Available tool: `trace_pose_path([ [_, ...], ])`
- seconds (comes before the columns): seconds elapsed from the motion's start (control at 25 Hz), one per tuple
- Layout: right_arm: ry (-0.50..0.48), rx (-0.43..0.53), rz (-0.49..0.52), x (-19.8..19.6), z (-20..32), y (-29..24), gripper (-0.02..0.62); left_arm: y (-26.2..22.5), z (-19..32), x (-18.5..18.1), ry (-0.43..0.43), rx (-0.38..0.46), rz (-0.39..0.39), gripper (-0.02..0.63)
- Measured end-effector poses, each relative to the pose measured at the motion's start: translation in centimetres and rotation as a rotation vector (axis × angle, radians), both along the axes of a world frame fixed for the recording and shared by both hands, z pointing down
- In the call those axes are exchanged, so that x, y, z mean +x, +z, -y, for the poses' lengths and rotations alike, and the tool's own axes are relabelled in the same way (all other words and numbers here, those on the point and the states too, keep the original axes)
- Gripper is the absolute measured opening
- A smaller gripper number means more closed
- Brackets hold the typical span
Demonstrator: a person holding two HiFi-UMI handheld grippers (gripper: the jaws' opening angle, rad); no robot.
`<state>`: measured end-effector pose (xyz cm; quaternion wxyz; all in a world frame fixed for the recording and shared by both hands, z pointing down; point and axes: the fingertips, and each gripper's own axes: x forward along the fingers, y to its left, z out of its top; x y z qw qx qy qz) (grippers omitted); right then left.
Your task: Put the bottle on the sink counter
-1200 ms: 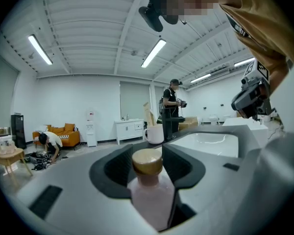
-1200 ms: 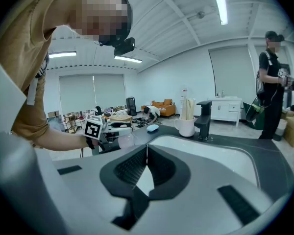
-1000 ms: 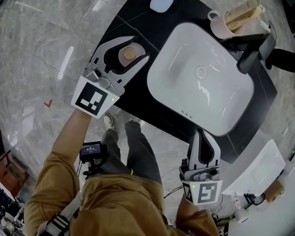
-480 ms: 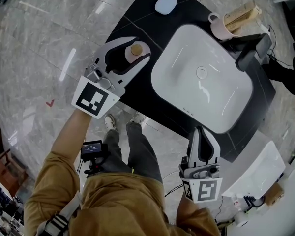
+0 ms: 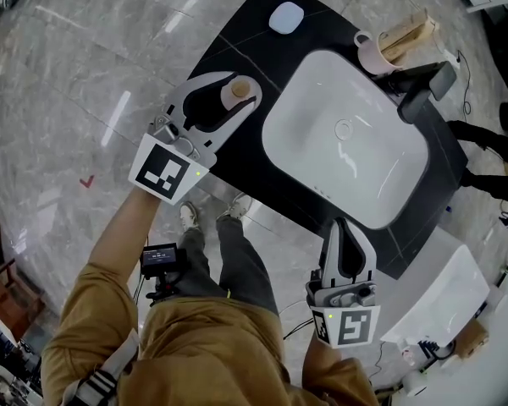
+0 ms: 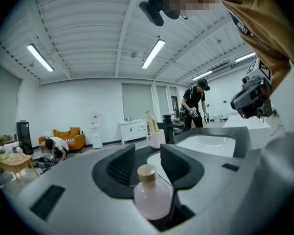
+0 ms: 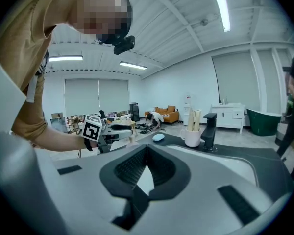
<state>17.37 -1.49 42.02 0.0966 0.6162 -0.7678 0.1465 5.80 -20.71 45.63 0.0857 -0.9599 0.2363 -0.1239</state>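
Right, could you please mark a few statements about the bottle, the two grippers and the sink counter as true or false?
1. The bottle stands between the left gripper's jaws. True; those jaws have just been closing slightly, and their pads seem clear of it.
2. The right gripper's jaws are wide apart. False: they are together, with nothing between them.
3. The cup lies on its side. False: it stands upright on the counter, beside the tap.
4. The bottle has a tan cap. True.
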Motion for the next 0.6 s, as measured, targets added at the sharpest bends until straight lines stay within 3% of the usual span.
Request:
trace_pose_path([
  [0.6, 0.018, 0.047, -0.011, -0.5, -0.4, -2.8, 0.006, -1.1, -1.0, 0.2, -0.021, -0.034, -0.018, 0.089],
])
